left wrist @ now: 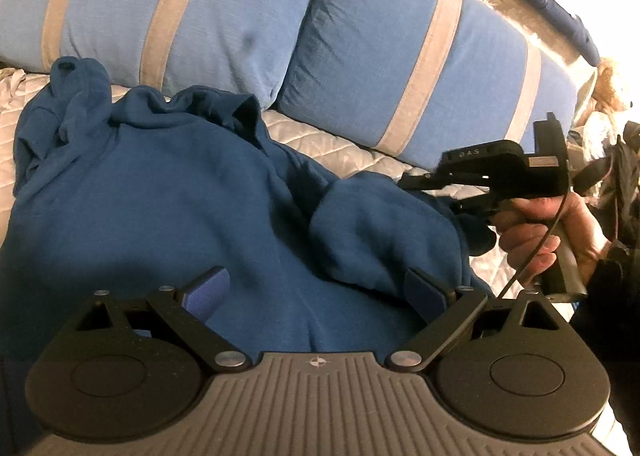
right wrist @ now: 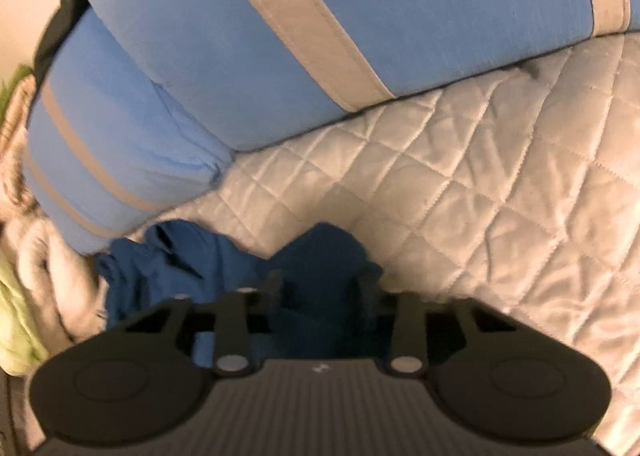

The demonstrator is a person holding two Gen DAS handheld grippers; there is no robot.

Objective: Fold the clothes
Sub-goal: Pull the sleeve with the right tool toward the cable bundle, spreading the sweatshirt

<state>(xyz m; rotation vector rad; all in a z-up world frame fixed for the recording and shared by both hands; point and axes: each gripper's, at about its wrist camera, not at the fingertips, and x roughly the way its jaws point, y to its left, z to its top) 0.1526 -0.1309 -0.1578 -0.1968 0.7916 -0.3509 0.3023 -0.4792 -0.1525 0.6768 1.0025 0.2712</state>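
Left wrist: blue garment [left wrist: 168,192] on quilt [left wrist: 340,152].

From my left wrist view, the crumpled dark blue knit garment [left wrist: 168,192] lies on the pale quilted bedspread [left wrist: 340,152], and everything else I place against it. Behind the garment, two light blue cushions with grey stripes [left wrist: 420,68] stand side by side on the bedspread, the left one touching its rear edge. At the garment's right edge sits my right gripper [left wrist: 432,192], while my left gripper [left wrist: 316,292] hovers over its near part.
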